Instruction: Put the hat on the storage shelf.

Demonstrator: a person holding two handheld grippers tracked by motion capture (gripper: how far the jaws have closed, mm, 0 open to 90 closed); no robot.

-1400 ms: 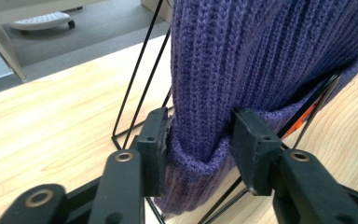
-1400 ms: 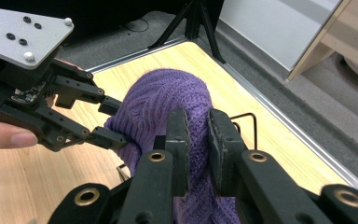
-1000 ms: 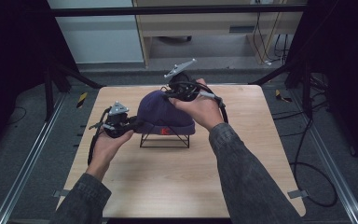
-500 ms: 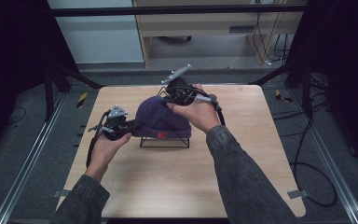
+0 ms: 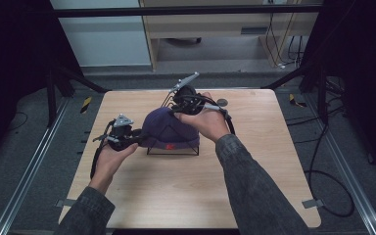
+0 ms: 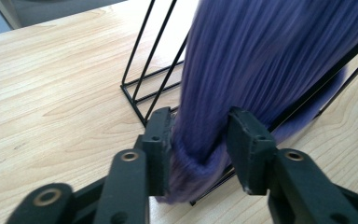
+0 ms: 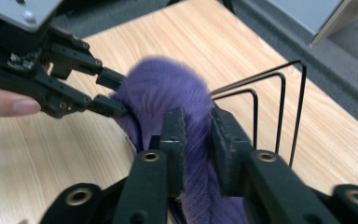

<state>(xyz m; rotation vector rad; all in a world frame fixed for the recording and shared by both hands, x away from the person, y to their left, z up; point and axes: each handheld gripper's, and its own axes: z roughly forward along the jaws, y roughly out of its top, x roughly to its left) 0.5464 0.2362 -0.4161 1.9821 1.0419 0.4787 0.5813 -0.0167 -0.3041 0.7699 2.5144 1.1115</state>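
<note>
Purple beanie (image 5: 164,128) on wire rack (image 5: 174,148), both grippers' fingers (image 6: 161,140) clamped.

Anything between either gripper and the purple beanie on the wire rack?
Nothing visible. The left gripper and the right gripper are each already clamped on the purple beanie's knit, which drapes over the black wire rack.

A purple knitted cap (image 5: 164,127) sits over a black wire rack (image 5: 174,149) on the light wooden table (image 5: 254,161), the left gripper (image 5: 138,139) at its left edge, the right gripper (image 5: 175,108) behind.
</note>
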